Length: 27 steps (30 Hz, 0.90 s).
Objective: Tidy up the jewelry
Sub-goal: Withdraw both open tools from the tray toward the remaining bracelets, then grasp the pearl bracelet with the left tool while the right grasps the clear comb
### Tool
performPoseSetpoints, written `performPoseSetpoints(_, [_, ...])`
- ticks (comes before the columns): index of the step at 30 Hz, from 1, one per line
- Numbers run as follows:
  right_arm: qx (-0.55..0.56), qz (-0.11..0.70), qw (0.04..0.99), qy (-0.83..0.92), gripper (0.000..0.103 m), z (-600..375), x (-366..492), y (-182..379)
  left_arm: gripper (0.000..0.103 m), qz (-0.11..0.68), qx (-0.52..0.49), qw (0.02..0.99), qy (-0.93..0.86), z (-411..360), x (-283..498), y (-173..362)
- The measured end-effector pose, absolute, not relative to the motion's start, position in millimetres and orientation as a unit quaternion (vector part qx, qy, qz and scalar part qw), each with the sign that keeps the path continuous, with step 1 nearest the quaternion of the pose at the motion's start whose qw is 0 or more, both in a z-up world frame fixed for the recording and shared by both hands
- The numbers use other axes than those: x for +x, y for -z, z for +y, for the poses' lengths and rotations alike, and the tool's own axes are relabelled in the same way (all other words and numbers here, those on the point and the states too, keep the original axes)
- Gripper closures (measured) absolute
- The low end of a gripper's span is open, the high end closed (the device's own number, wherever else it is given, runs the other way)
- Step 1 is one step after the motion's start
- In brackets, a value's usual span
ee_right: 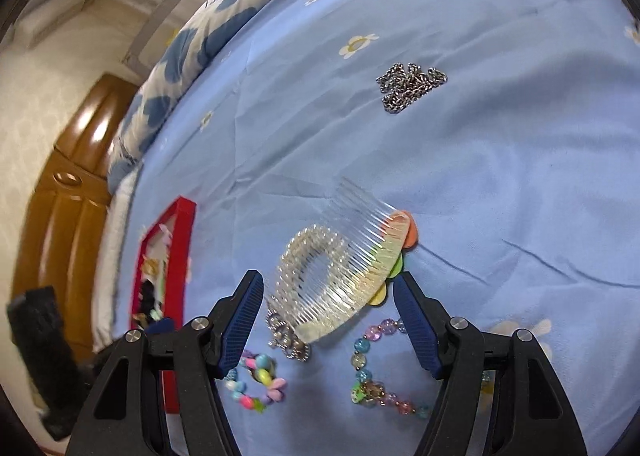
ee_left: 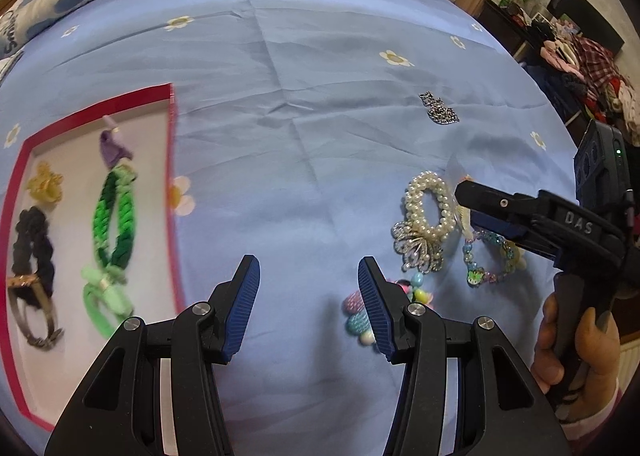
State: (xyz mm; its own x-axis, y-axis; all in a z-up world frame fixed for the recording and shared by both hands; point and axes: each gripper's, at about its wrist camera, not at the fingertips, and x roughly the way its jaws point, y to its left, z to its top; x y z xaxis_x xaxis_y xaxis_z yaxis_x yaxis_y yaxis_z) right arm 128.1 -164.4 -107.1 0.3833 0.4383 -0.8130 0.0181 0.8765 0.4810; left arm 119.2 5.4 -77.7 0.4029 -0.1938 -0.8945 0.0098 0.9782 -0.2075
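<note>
A: What sits nearest the left hand-held gripper [ee_left: 309,298]?

B: Its jaws stand partly apart with nothing between them, over the blue bed sheet [ee_left: 320,104]. A pastel bead bracelet [ee_left: 358,316] lies just beside the right-side finger, partly hidden by it.

A: And the right hand-held gripper [ee_right: 329,310]?

B: Jaws wide, empty. Between the fingers, slightly beyond them, lies a clear hair comb [ee_right: 352,272] with coloured flowers on its spine, lying over a pearl bracelet [ee_right: 304,256]. A clear-bead bracelet [ee_right: 374,372] lies on the sheet by the right-side finger.

A: Farther out?

B: A silver chain [ee_right: 412,86] lies bunched, well apart from the rest. Off to the left, the red-rimmed tray [ee_left: 173,184] holds a green braided band [ee_left: 114,216], a dark scrunchie [ee_left: 32,248] and a yellow piece [ee_left: 45,182].
</note>
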Motion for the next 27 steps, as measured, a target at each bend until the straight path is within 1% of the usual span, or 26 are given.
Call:
performPoseSetpoints(2, [0.226, 0.537, 0.802, -0.132, 0.033, -169, 129, 107, 0.053, 0.544, -0.087, 0.832, 0.070, 0, 126, 80])
performPoseSetpoints(6, [0.211, 0.538, 0.806, -0.128, 0.033, -167, 135, 109, 0.053, 0.549, -0.082, 0.828, 0.084, -13, 138, 85])
performPoseSetpoints(10, [0.170, 0.531, 0.821, -0.120, 0.046, -160, 141, 107, 0.053, 0.555, -0.076, 0.823, 0.099, -29, 148, 90])
performPoseSetpoints(18, [0.171, 0.515, 0.832, -0.116, 0.047, -181, 137, 100, 0.053, 0.566, -0.074, 0.811, 0.125, -55, 174, 102])
performPoseSetpoints(19, [0.176, 0.511, 0.833, -0.115, 0.066, -185, 135, 98, 0.053, 0.567, -0.073, 0.810, 0.129, -60, 177, 104])
performPoseSetpoints(20, [0.185, 0.510, 0.832, -0.114, 0.092, -190, 134, 96, 0.053, 0.568, -0.071, 0.810, 0.130, -63, 180, 106])
performPoseSetpoints(21, [0.194, 0.510, 0.831, -0.111, 0.094, -196, 133, 95, 0.053, 0.569, -0.067, 0.809, 0.130, -66, 182, 107])
performPoseSetpoints(22, [0.197, 0.507, 0.832, -0.107, 0.087, -201, 133, 94, 0.055, 0.569, -0.058, 0.810, 0.129, -71, 183, 109])
performPoseSetpoints(23, [0.191, 0.508, 0.834, -0.101, 0.087, -202, 132, 93, 0.062, 0.566, -0.047, 0.813, 0.128, -74, 184, 110])
performPoseSetpoints(24, [0.184, 0.512, 0.833, -0.100, 0.087, -202, 133, 93, 0.085, 0.565, -0.038, 0.814, 0.127, -76, 183, 110])
performPoseSetpoints(25, [0.185, 0.515, 0.831, -0.101, 0.086, -202, 133, 94, 0.090, 0.566, -0.029, 0.813, 0.133, -79, 182, 110])
performPoseSetpoints(27, [0.195, 0.522, 0.823, -0.107, 0.081, -202, 133, 98, 0.091, 0.562, -0.028, 0.815, 0.136, -78, 180, 108])
